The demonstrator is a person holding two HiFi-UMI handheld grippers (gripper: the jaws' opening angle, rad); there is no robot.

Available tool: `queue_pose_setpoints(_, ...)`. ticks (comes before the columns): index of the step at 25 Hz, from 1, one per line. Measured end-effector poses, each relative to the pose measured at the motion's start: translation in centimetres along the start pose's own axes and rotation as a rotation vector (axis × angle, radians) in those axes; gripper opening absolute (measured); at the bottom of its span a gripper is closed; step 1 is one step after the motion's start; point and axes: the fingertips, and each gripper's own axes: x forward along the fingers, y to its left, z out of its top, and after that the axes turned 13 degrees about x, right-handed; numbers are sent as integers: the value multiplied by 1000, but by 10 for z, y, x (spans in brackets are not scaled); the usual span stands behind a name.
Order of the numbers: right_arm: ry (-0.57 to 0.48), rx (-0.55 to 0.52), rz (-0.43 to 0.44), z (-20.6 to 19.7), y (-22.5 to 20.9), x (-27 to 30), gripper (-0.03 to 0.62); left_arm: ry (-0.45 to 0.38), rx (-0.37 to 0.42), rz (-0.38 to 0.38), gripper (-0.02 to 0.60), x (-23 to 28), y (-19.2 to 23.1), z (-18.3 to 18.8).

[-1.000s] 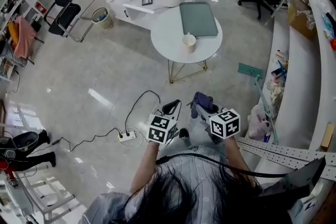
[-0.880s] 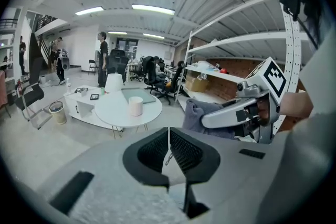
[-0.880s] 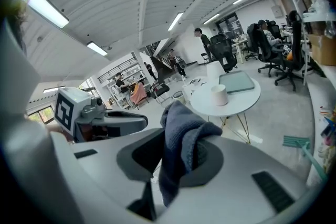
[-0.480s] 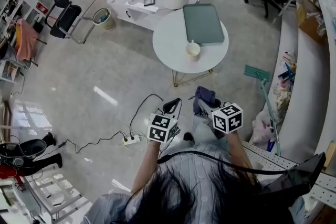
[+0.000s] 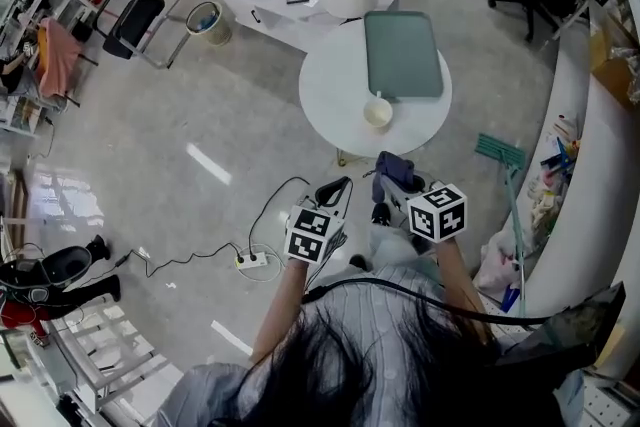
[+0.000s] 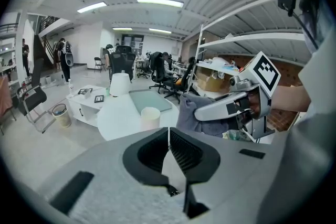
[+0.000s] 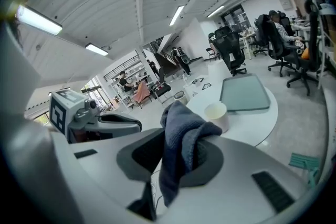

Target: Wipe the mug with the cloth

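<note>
Hanging from right hand-held gripper [image 7: 181,151]: cloth [image 7: 177,126]

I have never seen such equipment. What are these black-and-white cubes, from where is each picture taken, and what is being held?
No robot here: a person holds a two-jaw gripper in each hand; the patterned cubes are parts of them. One picture comes from a camera on the person's head, looking down; the other two from cameras on the grippers. The left gripper is shut and empty. The right gripper is shut on a blue-grey cloth. Ahead, a round white table carries a cream mug and a grey-green tray.
</note>
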Motion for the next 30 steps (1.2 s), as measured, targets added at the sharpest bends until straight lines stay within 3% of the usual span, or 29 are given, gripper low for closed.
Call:
queue_pose_setpoints(16,3,13,-32,50,-70,6,80,8,5,24,23,68,39,42)
queue_pose_setpoints(30,-10,84,-94,57,-99,7,80,43,-7,53,23,85,89,39)
